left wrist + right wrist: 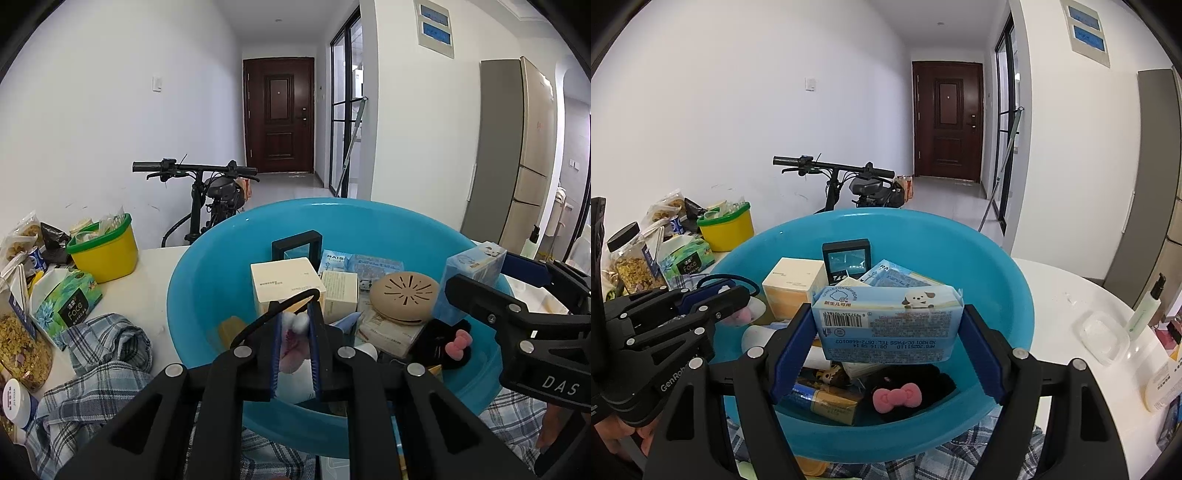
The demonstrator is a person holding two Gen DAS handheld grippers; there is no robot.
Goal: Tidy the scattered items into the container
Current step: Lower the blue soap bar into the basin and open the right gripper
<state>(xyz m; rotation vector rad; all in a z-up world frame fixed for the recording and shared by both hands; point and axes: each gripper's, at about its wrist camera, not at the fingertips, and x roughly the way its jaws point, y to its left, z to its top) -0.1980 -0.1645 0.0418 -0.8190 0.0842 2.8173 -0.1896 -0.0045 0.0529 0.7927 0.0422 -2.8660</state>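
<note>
A blue plastic basin [207, 280] [1008, 280] sits on the white table and holds several boxes, a black frame, a tan round disc [404, 297] and a black item with a pink bow [897, 397]. My left gripper [295, 317] is shut on a small pink and white soft item with white pompoms [295, 334], held over the basin's near side. My right gripper [888, 328] is shut on a light blue tissue pack with a puppy print [886, 317], held above the basin. The right gripper and its pack show in the left wrist view [474, 273].
A plaid cloth [99, 354] lies under the basin's near rim. To the left stand a yellow tub [105, 251], a green tissue box [66, 301] and snack jars. To the right are a clear lid [1102, 336] and lotion bottles [1145, 312]. A bicycle stands behind the table.
</note>
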